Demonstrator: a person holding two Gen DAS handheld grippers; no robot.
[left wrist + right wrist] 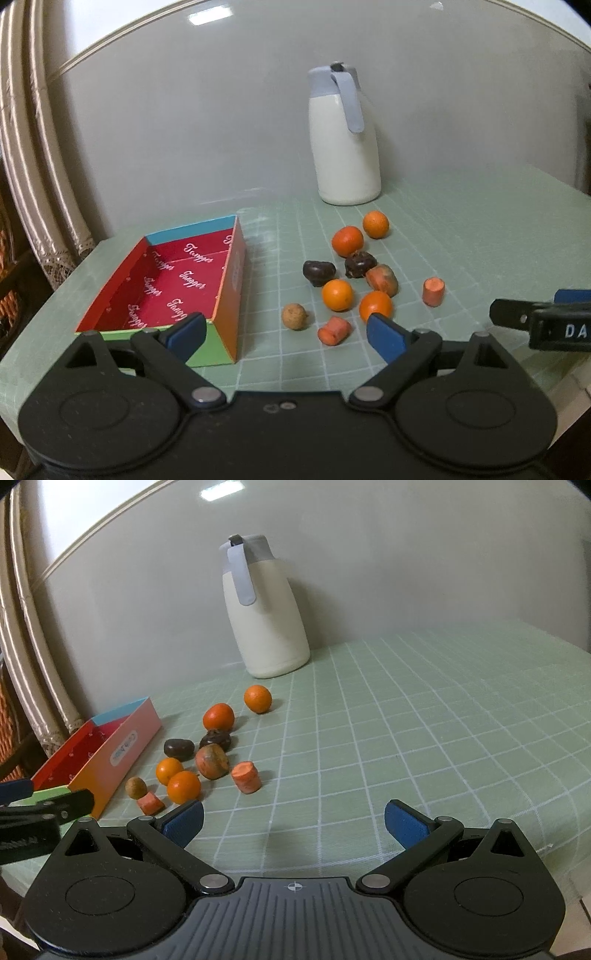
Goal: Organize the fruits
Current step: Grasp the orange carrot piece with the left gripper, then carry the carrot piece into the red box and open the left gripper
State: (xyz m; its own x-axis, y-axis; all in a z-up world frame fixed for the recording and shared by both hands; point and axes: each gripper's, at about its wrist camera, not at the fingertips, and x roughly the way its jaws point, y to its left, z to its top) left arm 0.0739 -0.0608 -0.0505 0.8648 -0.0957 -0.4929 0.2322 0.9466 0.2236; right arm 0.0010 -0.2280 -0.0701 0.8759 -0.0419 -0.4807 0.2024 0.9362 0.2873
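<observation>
A cluster of fruit lies on the green checked cloth: several oranges (337,294) (183,787), two dark brown fruits (319,272) (178,748), carrot-like orange chunks (334,330) (246,777) and a small tan ball (294,316) (135,787). Left of them stands an empty colourful box with a red inside (173,284) (122,753). My left gripper (286,338) is open just in front of the box corner and the nearest fruit, nothing between its blue pads. My right gripper (293,823) is open over bare cloth, right of the fruit.
A cream jug with a grey lid (345,136) (264,607) stands behind the fruit against the wall. A curtain (33,147) hangs at the left past the table edge. The right gripper's tip (535,317) shows at the right edge of the left wrist view.
</observation>
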